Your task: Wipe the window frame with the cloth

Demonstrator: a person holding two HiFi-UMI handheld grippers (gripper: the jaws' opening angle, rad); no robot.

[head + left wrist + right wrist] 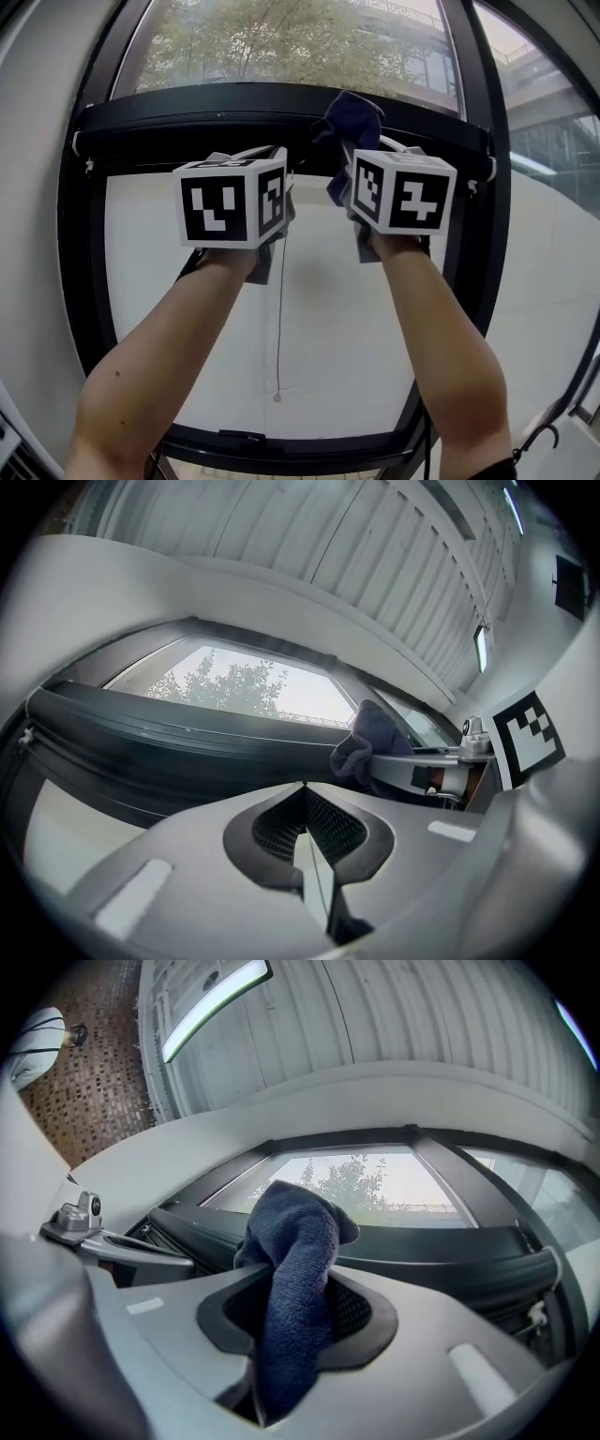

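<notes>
A dark blue cloth (352, 116) sticks up from my right gripper (375, 142), which is shut on it. In the right gripper view the cloth (295, 1274) hangs out between the jaws of the right gripper (292, 1309), just short of the black horizontal bar of the window frame (450, 1251). In the head view the cloth's top lies against that bar (187, 117); whether it touches is unclear. My left gripper (251, 153) is held up beside it, to the left, below the bar. Its jaws (305, 822) are shut with nothing between them. The cloth (370, 738) shows at its right.
A white roller blind (319, 309) covers the lower pane, with a thin pull cord (279, 319) hanging down its middle. Black upright frame members (489, 187) stand at the right and left. Trees show through the upper glass (281, 42).
</notes>
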